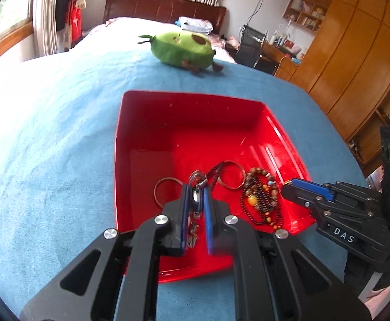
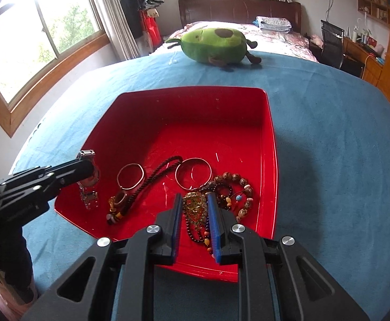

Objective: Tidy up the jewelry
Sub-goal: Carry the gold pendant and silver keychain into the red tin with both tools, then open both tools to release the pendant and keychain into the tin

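Tray (image 2: 271,144) on blanket (image 2: 328,133); bangles (image 2: 193,172), bead strands (image 2: 235,190) in tray near end; plush toy (image 2: 216,44) behind tray

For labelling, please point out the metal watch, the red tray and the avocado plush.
metal watch (image 2: 88,184): right wrist view, its band.
red tray (image 2: 195,112): right wrist view, far inner wall.
avocado plush (image 1: 181,49): left wrist view, green body.

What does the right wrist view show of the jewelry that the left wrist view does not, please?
Only the right wrist view shows the watch side-on in the left gripper, and the cord's pendant end. Only the left wrist view shows the right gripper from outside, at the tray's edge. Both show the red tray, two bangles and the bead necklaces.
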